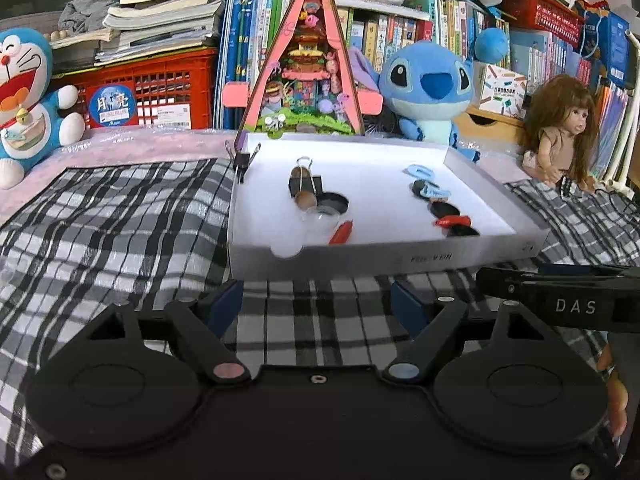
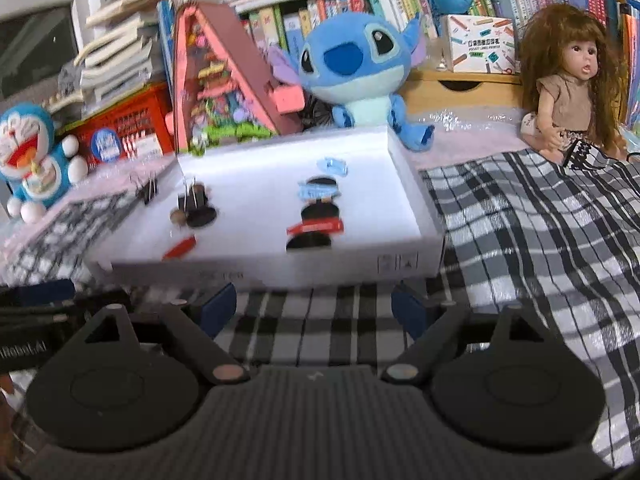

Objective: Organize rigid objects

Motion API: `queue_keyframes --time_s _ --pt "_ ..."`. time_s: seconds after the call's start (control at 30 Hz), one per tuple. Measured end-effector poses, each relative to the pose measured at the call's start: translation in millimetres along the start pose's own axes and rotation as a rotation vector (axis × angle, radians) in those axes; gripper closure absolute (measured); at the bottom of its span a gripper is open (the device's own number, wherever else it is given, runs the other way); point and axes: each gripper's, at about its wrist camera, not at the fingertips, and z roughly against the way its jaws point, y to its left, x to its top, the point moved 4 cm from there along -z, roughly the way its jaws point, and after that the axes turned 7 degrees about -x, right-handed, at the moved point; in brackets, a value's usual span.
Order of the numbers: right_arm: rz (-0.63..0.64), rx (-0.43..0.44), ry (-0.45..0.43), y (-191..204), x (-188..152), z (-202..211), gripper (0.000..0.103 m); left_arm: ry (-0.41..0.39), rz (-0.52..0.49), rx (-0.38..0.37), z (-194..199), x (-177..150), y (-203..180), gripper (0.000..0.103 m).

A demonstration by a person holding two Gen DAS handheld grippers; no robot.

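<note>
We saw the left gripper low in the centre of the left wrist view, its blue-tipped fingers spread wide with nothing between them, over the black-and-white checked cloth. The right gripper sat the same way in the right wrist view, fingers spread and empty, just short of the near wall of the white tray.

The tray filled the middle of the left wrist view, and the small rigid pieces lay inside it. In its left half we found a black binder clip, a brown wooden knob just in front of it, a clear round piece and a red clip near the front wall. Its right half held a light blue clip at the back, a second blue clip lower down, and a red clip lying across a dark round recess. Another binder clip was clamped on the tray's upper left corner.

Behind the tray stood a pink triangular toy house, a blue Stitch plush, a Doraemon plush at the left edge and a long-haired doll at the right. The right wrist view was blurred.
</note>
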Motion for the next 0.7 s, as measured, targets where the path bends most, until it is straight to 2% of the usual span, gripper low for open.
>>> queue_keyframes --time_s 0.37,0.57,0.7 --pt "0.093 -0.047 -0.008 17 -20 -6 0.007 0.023 0.022 0.036 -12 -15 5 0.02" --pt "0.099 -0.052 0.012 20 -21 -10 0.002 0.033 0.011 0.07 -16 -18 3 0.019" --pt "0.1 -0.072 0.024 20 -22 -12 0.0 0.032 0.021 0.064 -16 -19 4 0.017"
